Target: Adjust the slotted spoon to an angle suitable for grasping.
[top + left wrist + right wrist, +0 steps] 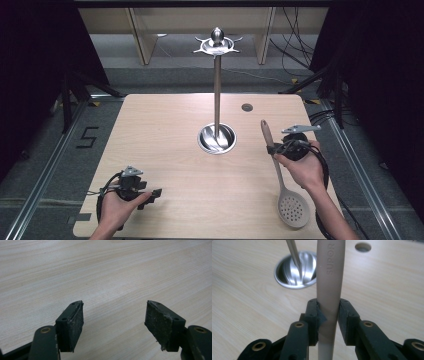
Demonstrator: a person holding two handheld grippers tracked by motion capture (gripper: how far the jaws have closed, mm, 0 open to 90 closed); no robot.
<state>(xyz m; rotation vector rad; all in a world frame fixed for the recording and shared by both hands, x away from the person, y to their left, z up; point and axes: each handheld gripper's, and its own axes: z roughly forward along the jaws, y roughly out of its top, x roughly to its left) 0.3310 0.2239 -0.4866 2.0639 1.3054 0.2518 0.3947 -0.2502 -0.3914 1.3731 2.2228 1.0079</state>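
Slotted spoon, grey perforated head w/ a brown handle, sits over the right side of the bench, head toward the near edge, handle tip pointing away toward the far side.

Going left to right: left hand near the front-left corner holds the left gripper, low over the wood. In the left gripper view its jaws stand wide apart, nothing between them, just bare wood grain under them.

Mid-bench, a steel utensil stand: round shiny base, upright pole, hook ring on top.

Right of that, a small round hole in the benchtop near the far edge.

Then the right hand w/ the right gripper, jaws clamped on the spoon's handle partway down; the right gripper view shows "SUPOR" lettering on the handle just above the grip. Can't tell if the spoon head touches the bench.
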